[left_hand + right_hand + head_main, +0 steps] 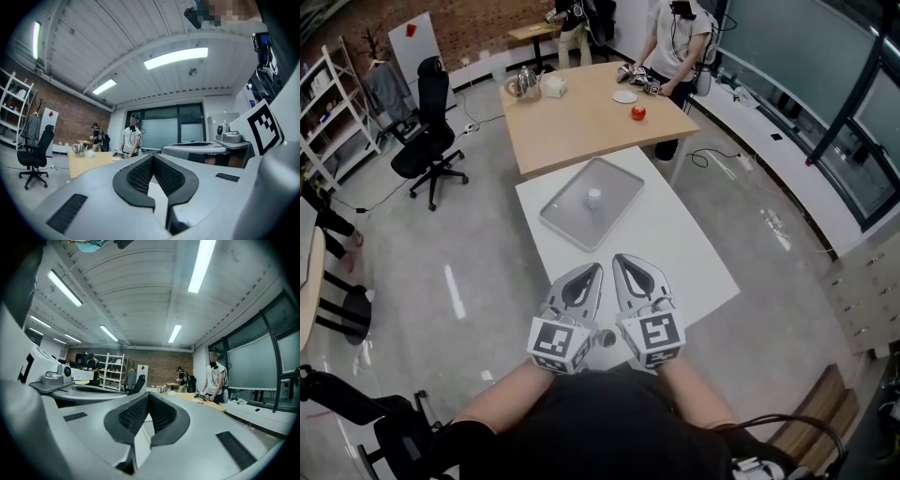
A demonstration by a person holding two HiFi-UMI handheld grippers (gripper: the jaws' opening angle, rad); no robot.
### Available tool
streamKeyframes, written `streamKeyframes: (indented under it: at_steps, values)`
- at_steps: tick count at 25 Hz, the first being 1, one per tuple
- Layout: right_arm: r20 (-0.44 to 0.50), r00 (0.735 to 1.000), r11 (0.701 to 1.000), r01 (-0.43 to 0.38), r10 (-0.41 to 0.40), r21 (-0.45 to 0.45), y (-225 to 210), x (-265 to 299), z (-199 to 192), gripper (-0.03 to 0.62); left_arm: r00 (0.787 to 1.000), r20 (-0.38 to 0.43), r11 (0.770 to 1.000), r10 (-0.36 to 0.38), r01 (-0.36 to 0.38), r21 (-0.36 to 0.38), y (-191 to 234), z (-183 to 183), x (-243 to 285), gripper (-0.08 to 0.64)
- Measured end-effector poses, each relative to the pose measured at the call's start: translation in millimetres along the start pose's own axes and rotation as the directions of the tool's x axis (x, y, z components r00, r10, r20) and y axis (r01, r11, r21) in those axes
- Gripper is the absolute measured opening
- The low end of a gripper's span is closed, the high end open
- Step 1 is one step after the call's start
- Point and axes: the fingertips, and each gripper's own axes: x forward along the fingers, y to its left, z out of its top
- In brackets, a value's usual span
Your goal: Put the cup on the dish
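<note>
A small white cup (594, 197) stands upright on a flat grey tray (567, 223) at the far end of the white table (694, 253). Both grippers hover side by side over the table's near end, well short of the tray. The left gripper (596, 269) is shut with its tips touching and nothing between them; its own view shows the same closed tips (152, 156). The right gripper (617, 259) is shut and empty too, its tips meeting in its own view (147, 393). Neither gripper view shows the cup or the tray.
Beyond the white table stands a wooden table (572, 127) with a small white plate (624, 97), a red round object (638, 113) and metal pots (523, 82). A person (675, 42) stands at its far right. A black office chair (427, 141) is at the left.
</note>
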Motion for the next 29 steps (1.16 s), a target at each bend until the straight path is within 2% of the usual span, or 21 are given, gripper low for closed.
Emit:
streamKeyframes:
  at_steps: [6,14,29]
  values:
    - [-0.017,1.000,1.000,0.022,-0.021,0.010,5.8,-11.5,-0.5,0.012,1.000,-0.018,1.000,0.001,-0.001,-0.014,-2.0,-4.1,-12.1,-0.003]
    - [-0.018,1.000,1.000,0.003,-0.003,0.016,21.7,-5.9,1.5,0.012,1.000,-0.003,1.000,0.025,-0.025,0.002,14.7,3.2,-25.2,-0.003]
    - [0.003,1.000,1.000,0.011,-0.011,0.013,18.3,-4.3,11.6,0.012,0.999,0.005,0.999,0.032,-0.032,0.003,19.0,9.9,-25.2,-0.003]
